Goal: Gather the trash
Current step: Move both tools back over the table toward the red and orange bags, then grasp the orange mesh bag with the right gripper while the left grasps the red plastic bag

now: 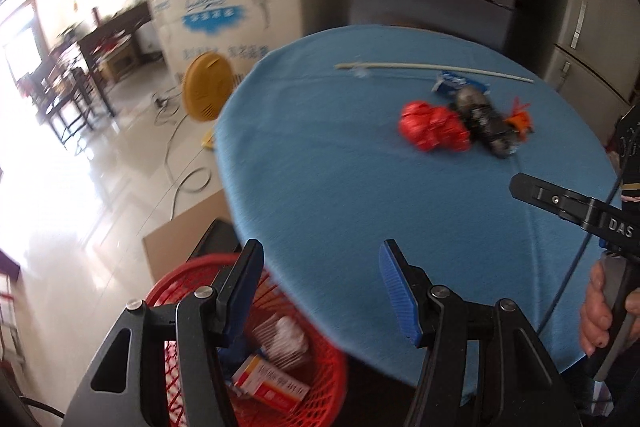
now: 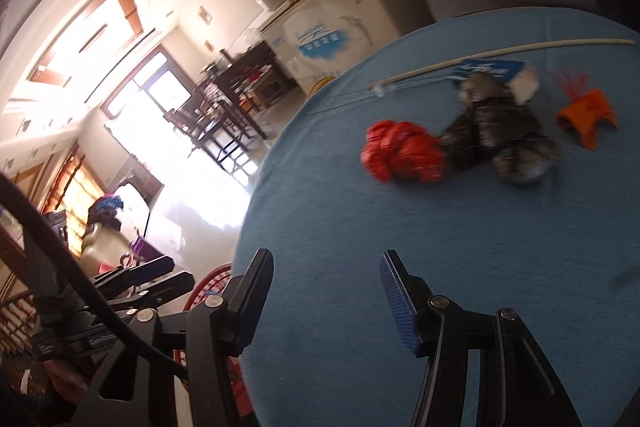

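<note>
On the round table's blue cloth [image 1: 360, 195] lies a cluster of trash. It holds a crumpled red bag [image 1: 434, 127], a crumpled black bag [image 1: 484, 123], an orange scrap [image 1: 520, 121], a blue-and-white box [image 1: 460, 83] and a long white stick [image 1: 432, 69]. My left gripper [image 1: 320, 255] hangs open and empty over the table's near edge, above a red basket [image 1: 176, 359] that holds small boxes. My right gripper [image 2: 326, 263] is open and empty above the cloth [image 2: 440, 227], well short of the red bag [image 2: 404, 151], black bag [image 2: 496, 131] and orange scrap [image 2: 588, 115].
A white chest freezer [image 1: 224, 11] and a yellow fan [image 1: 208, 87] stand beyond the table, with a grey fridge [image 1: 580, 7] behind. A cable and flat cardboard [image 1: 184, 235] lie on the floor. Dark chairs [image 2: 216, 123] stand further off. A hand [image 1: 600, 311] holds the right gripper [image 1: 524, 189].
</note>
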Action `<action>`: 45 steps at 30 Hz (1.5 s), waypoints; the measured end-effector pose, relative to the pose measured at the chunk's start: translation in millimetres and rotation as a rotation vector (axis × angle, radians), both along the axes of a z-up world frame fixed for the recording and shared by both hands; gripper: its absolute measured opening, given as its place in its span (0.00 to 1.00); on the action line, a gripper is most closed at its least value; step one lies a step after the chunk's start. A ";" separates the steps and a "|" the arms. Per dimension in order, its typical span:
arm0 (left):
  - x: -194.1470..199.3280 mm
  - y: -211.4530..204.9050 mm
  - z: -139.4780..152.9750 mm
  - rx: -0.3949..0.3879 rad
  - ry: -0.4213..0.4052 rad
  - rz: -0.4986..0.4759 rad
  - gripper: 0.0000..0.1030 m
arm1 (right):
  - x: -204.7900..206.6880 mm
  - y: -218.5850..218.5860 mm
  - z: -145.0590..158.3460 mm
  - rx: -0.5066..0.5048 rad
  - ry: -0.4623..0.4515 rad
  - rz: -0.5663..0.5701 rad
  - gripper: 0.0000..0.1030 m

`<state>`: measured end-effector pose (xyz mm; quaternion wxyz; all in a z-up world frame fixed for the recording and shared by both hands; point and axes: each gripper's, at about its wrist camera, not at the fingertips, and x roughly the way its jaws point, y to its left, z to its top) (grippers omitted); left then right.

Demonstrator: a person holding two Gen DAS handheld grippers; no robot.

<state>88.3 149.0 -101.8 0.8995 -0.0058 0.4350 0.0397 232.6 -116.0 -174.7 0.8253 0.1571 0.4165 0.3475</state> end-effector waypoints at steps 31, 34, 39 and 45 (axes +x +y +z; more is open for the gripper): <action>215.3 -69.5 -33.8 -0.374 0.247 -0.056 0.60 | 163.1 -136.1 -23.3 -0.059 0.409 -0.613 0.57; 222.3 -67.8 -38.3 -0.388 0.240 -0.021 0.60 | 170.8 -126.9 -22.3 -0.131 0.402 -0.650 0.56; 228.1 -71.9 -36.3 -0.388 0.224 -0.020 0.59 | 185.2 -111.0 -20.3 -0.282 0.349 -0.678 0.46; 231.8 -79.6 -39.9 -0.338 0.194 -0.042 0.53 | 184.3 -101.0 -18.4 -0.346 0.296 -0.646 0.36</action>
